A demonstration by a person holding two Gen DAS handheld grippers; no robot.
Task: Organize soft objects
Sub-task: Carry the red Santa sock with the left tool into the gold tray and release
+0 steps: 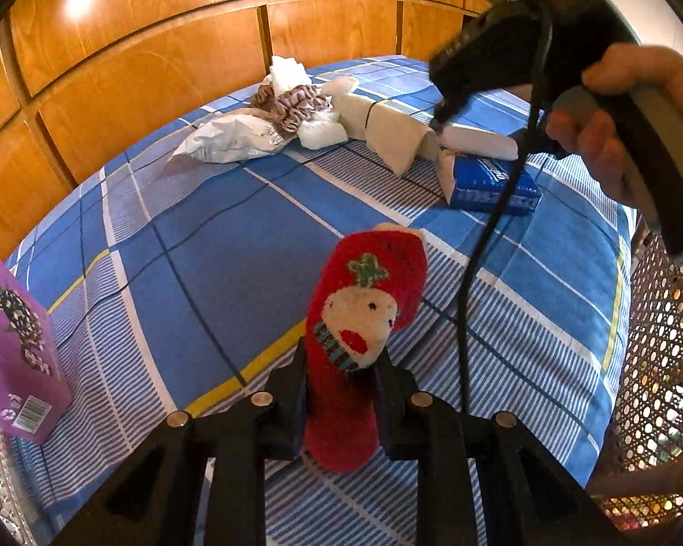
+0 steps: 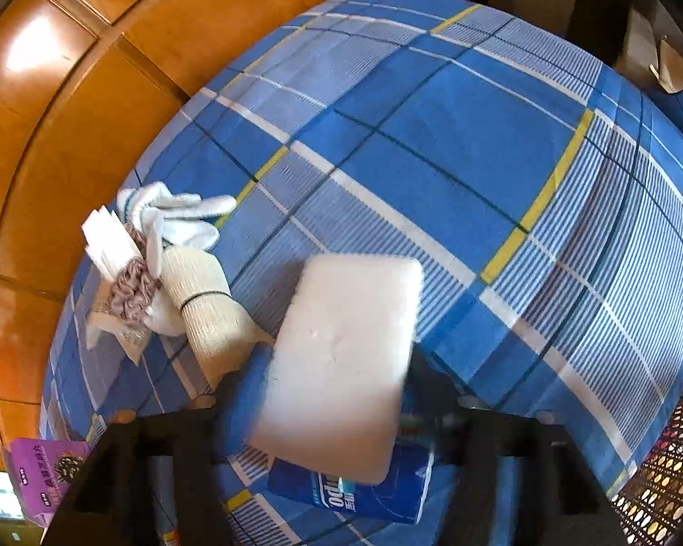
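Red sock (image 1: pixel 364 327) between left tongs (image 1: pixel 341 405).

red sock (image 1: pixel 364 341): 1 | beige sock (image 1: pixel 387 129): 1 | white sponge pad (image 2: pixel 341 364): 1 | blue tissue pack (image 1: pixel 491 184): 1 | purple box (image 1: pixel 9 346): 1 | scrunchie (image 1: pixel 298 107): 1 | white bag (image 1: pixel 225 139): 1

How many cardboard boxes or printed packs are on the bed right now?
2. The purple box sits at the bed's left edge; the blue tissue pack lies far right, partly under the white pad. The cloth pile may hide more.
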